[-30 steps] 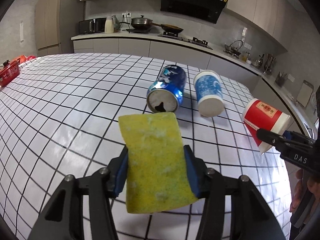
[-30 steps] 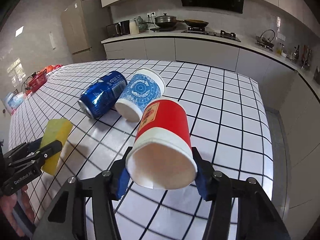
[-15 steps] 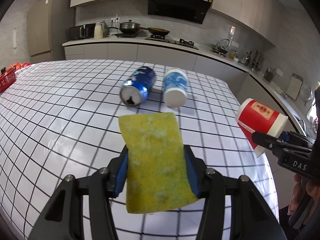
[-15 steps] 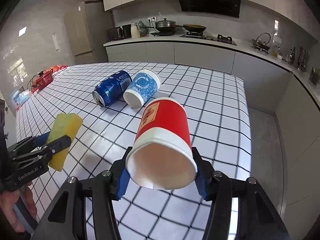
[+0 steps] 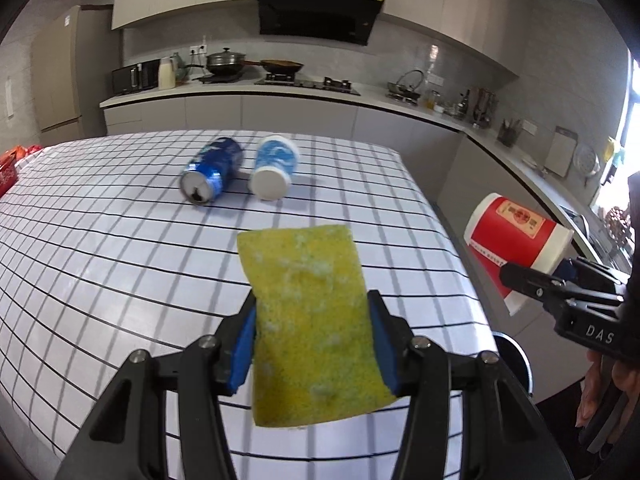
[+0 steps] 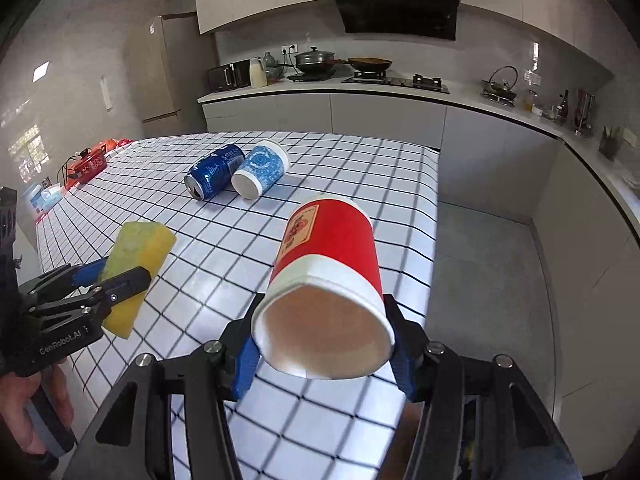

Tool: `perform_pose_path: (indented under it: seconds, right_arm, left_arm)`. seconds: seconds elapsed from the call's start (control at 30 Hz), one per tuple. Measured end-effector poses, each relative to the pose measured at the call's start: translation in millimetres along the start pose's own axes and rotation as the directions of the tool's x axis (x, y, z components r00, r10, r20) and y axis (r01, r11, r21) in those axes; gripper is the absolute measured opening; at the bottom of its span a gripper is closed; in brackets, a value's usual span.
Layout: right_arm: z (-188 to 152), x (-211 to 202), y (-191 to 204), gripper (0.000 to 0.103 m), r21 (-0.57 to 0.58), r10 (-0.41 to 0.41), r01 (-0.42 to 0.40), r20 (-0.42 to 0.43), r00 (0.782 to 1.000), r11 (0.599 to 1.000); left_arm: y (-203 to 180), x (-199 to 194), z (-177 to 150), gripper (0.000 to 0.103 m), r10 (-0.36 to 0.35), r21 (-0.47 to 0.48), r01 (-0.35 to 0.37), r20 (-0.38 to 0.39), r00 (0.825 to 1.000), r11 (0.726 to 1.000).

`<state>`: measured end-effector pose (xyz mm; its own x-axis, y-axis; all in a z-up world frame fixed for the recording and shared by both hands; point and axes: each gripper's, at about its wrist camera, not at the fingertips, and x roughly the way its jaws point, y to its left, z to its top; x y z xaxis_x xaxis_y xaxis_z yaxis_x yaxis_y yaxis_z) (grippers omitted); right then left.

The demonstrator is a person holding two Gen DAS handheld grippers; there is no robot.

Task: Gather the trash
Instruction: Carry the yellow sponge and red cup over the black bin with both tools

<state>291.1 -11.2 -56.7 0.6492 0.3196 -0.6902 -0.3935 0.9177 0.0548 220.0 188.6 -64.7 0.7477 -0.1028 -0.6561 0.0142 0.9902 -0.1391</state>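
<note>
My left gripper is shut on a yellow sponge and holds it above the checked table. It also shows in the right wrist view, with the sponge. My right gripper is shut on a red paper cup, open end toward the camera, over the table's right edge. The cup shows in the left wrist view too. A blue can and a blue-patterned paper cup lie on their sides far across the table.
A dark round rim, possibly a bin, sits on the floor below the table's right edge. A red pot and boxes stand at the table's far left. Kitchen counters line the back and right walls.
Both grippers have pulled back and risen from the table with their loads. The can and blue cup now look farther away. The red cup has moved out past the table's right edge.
</note>
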Motion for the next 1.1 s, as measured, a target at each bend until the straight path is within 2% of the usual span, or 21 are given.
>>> perform_pose_path:
  seconds: [0.6,1.1]
  right_arm:
    - [-55,-85,-84,0.057,0.054,-0.056,0.055,0.028,0.998,0.997]
    - [-112,-136,-171,0.057,0.111,-0.120,0.118,0.010,0.993,0.987]
  left_arm:
    - [-119,-11,-17,0.052,-0.113,0.102,0.114,-0.013,0.993,0.988]
    - [-219,-3,-45,0.052,-0.207,0.192,0.219,-0.082,0.975,0.957]
